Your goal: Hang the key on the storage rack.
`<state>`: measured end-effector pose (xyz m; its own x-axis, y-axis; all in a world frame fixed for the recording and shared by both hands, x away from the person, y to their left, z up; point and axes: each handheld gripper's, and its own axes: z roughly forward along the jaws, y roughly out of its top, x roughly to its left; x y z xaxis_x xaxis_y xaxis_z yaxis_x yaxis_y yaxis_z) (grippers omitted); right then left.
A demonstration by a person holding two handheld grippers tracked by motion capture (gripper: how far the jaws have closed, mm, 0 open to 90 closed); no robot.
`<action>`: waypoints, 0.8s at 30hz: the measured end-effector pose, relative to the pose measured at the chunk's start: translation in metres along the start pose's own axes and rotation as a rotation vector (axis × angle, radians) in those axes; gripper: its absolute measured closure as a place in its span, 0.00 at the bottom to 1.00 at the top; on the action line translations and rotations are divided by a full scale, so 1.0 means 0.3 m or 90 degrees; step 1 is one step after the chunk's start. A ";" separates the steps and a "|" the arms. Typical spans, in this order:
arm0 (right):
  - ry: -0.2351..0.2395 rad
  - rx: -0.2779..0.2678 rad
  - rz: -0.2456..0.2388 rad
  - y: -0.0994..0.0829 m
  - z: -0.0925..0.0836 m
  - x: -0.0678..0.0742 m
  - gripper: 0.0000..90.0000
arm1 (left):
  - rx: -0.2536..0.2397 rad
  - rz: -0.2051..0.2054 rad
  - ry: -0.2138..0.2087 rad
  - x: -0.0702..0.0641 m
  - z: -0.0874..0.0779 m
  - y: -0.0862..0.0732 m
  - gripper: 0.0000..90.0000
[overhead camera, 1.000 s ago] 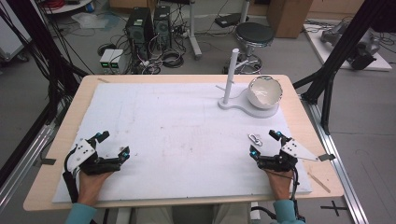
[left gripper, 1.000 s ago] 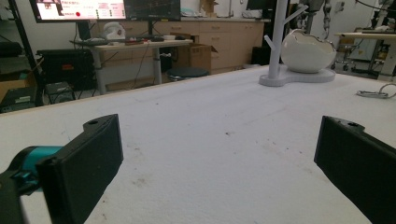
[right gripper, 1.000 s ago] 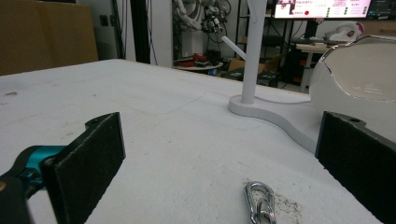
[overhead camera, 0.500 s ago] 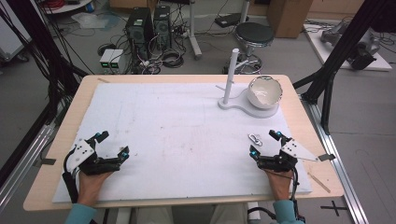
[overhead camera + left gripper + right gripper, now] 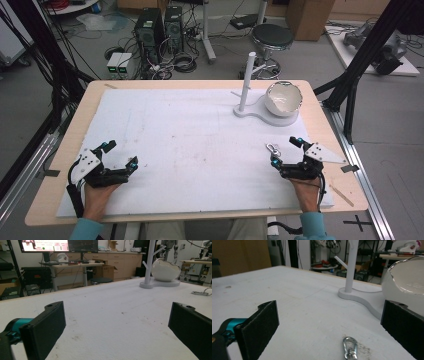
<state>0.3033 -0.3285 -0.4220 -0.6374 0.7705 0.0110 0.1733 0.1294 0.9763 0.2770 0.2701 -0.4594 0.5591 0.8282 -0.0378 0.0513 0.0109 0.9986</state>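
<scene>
A small metal snap hook point(image 5: 272, 149) point(image 5: 350, 347) lies on the white mat just ahead of my right gripper point(image 5: 286, 152) point(image 5: 329, 322), which rests open near the front right with nothing between its jaws. At the back right a white stand with an upright post point(image 5: 246, 80) point(image 5: 351, 265) point(image 5: 150, 262) carries a white bowl point(image 5: 283, 98) point(image 5: 407, 280) point(image 5: 165, 270) on its base. My left gripper point(image 5: 120, 154) point(image 5: 116, 327) rests open at the front left, empty, far from the stand.
The white mat point(image 5: 190, 140) covers most of the wooden table point(image 5: 80, 125). A thin wooden stick point(image 5: 343, 195) lies on the table's front right corner. Beyond the far edge stand a stool point(image 5: 271, 37), computer towers point(image 5: 159, 30) and cables on the floor.
</scene>
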 end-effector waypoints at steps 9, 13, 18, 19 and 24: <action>0.046 0.134 -0.041 0.144 0.008 -0.069 0.01 | 0.002 0.003 -0.002 -0.001 0.000 0.000 0.02; 0.059 0.207 -0.062 0.182 0.031 -0.092 0.01 | 0.002 0.003 -0.001 -0.001 0.001 0.000 0.02; 0.076 0.292 -0.086 0.206 0.063 -0.116 0.01 | 0.004 0.004 -0.002 -0.001 0.001 0.000 0.02; 0.082 0.308 -0.088 0.209 0.069 -0.117 0.01 | 0.002 0.002 -0.002 -0.002 0.002 0.000 0.02; 0.099 0.381 -0.098 0.209 0.103 -0.125 0.01 | 0.003 0.005 -0.001 -0.003 0.002 0.000 0.02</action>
<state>0.3612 -0.3299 -0.3679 -0.7819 0.6217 -0.0456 0.4313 0.5925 0.6804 0.2771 0.2690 -0.4594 0.5609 0.8273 -0.0306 0.0506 0.0027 0.9987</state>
